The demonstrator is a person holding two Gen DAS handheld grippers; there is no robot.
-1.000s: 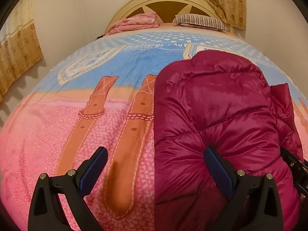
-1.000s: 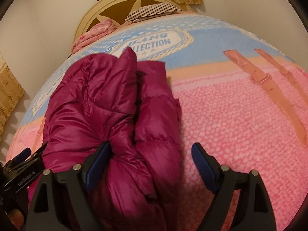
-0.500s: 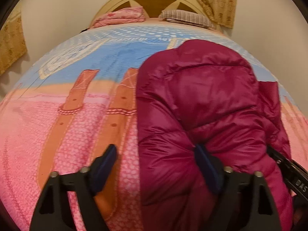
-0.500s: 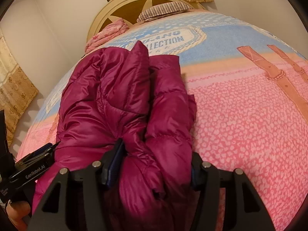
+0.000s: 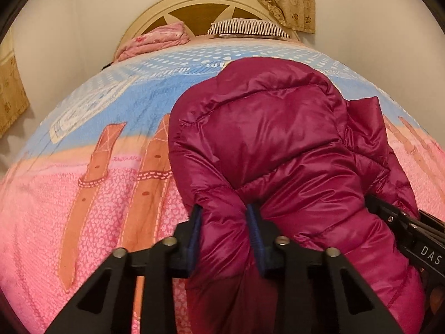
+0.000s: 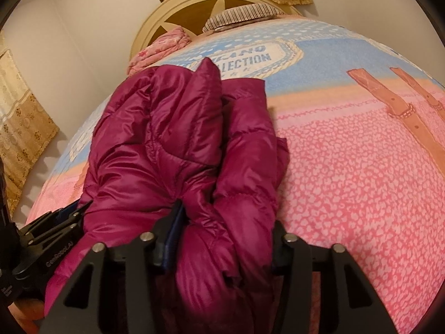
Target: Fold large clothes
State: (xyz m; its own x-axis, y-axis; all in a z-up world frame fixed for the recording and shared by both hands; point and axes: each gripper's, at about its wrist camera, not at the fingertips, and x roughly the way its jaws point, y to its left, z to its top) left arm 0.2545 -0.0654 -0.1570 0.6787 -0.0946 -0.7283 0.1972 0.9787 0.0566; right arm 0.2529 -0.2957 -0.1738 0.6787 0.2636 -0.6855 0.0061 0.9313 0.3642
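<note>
Both grippers closing on magenta puffer jacket [image 5: 278,139] atop bed blanket [image 5: 83,208]

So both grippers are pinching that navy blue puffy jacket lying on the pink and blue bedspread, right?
Not quite: the puffy jacket is dark magenta, not navy blue, as the left wrist view shows. The rest holds: the left gripper and right gripper are both closing on its near edge, and it lies on the pink and blue bedspread.

One jacket [image 5: 278,144], perhaps two pillows [image 5: 247,26].
</note>
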